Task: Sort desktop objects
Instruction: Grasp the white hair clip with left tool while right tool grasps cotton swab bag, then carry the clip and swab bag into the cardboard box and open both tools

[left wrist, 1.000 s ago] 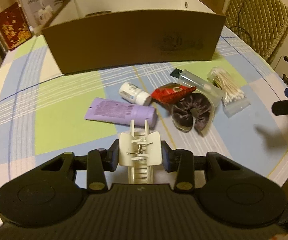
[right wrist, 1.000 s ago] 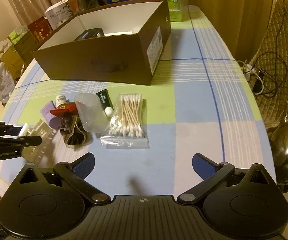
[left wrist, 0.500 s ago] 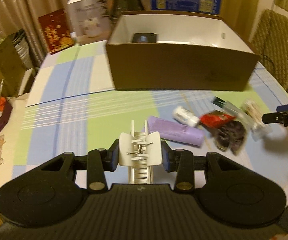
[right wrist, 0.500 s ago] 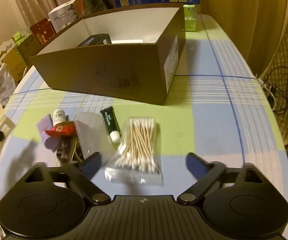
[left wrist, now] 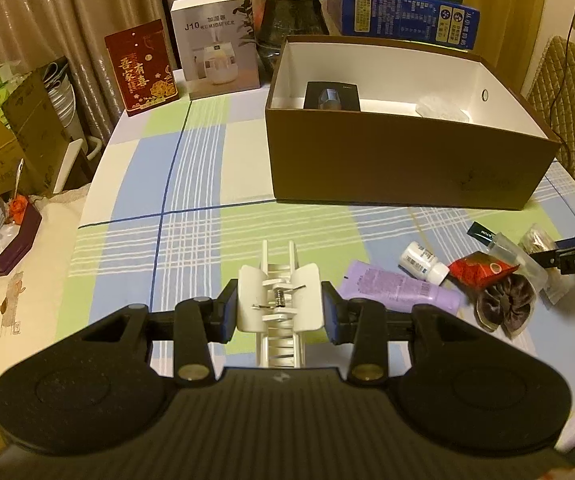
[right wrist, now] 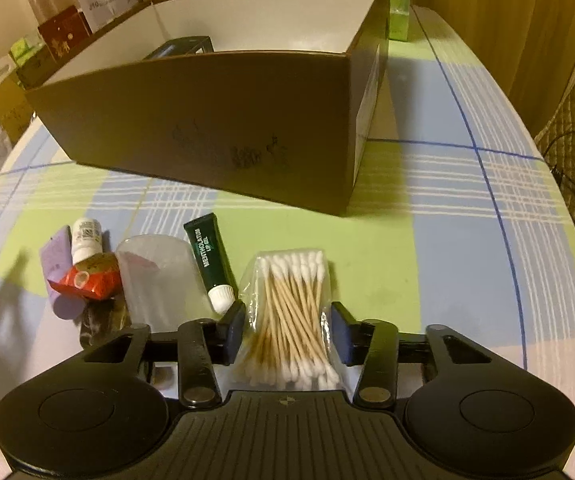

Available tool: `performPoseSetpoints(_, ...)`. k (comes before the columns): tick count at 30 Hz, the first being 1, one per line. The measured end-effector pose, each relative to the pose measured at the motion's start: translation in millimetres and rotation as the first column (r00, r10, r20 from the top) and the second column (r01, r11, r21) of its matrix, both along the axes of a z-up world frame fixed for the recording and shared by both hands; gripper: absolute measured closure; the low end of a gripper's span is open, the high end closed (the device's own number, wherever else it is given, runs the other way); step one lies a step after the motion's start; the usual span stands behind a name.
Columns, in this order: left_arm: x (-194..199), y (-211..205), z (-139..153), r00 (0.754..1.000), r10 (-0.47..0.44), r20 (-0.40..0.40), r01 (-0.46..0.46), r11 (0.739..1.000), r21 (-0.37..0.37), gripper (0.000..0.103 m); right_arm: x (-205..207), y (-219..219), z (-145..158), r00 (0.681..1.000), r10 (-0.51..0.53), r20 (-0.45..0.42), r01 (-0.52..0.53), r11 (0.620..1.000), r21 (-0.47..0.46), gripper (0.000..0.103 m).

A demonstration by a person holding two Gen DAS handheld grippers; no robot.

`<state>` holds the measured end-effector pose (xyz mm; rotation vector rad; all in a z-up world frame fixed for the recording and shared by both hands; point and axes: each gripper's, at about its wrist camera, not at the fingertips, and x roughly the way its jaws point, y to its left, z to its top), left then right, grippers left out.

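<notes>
My left gripper (left wrist: 279, 310) is shut on a white hair claw clip (left wrist: 279, 300) and holds it above the table, left of the pile. My right gripper (right wrist: 287, 330) stands around a clear bag of cotton swabs (right wrist: 287, 312); its jaws sit at both sides of the bag, close to it, and contact is unclear. The brown box (left wrist: 399, 160) (right wrist: 215, 120) holds a black box (left wrist: 331, 96) and a clear wrapper (left wrist: 441, 110). On the cloth lie a purple tube (left wrist: 399, 290), white bottle (left wrist: 421, 260), red packet (left wrist: 479, 274), dark scrunchie (left wrist: 505, 306) and green lip-gel tube (right wrist: 209, 260).
A clear plastic case (right wrist: 155, 280) lies next to the green tube. Gift boxes (left wrist: 139, 68) (left wrist: 215, 40) and a dark vase (left wrist: 291, 12) stand behind the brown box. The table edge (left wrist: 83, 216) curves at the left. A quilted chair (left wrist: 567, 92) stands to the right.
My left gripper has risen and drawn back to the left with the clip, so the box interior shows. My right gripper has dropped over the cotton swab bag and narrowed around it.
</notes>
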<state>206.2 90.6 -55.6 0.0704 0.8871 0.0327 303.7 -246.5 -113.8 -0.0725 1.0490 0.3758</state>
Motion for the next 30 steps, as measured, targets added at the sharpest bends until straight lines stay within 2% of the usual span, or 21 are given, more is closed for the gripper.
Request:
performPoseSetpoints(1, 2, 0, 0, 1.000, -0.004, 0.000, 0.004, 1.000, -0.001, 0.067, 0, 1, 0, 1.000, 0.004, 0.006, -0.003, 1.000, -0.021, 0.075)
performPoseSetpoints(4, 7, 1, 0, 1.000, -0.022, 0.003, 0.022, 1.000, -0.005, 0.067, -1, 1, 1, 1.000, 0.002, 0.002, -0.002, 1.000, -0.027, 0.080)
performPoseSetpoints(13, 25, -1, 15, 0.995, -0.098, 0.030, 0.098, 0.995, -0.005, 0.067, -8, -2, 23, 1.000, -0.024, 0.010, 0.024, 1.000, -0.015, 0.081)
performPoseSetpoints(18, 43, -6, 36, 0.985, -0.161, 0.066, 0.161, 0.987, 0.005, 0.067, -13, -5, 55, 0.999, 0.007, 0.041, -0.009, 0.999, 0.051, 0.081)
performPoseSetpoints(25, 83, -25, 63, 0.958, -0.257, 0.125, 0.257, 0.966, 0.019, 0.067, 0, 8, 114, 0.987, 0.042, 0.157, -0.064, 0.988, 0.139, 0.081)
performPoseSetpoints(30, 123, -50, 77, 0.932, -0.325, 0.158, 0.328, 0.945, 0.010, 0.067, 31, 28, 138, 0.973, 0.050, 0.226, -0.079, 0.989, 0.122, 0.081)
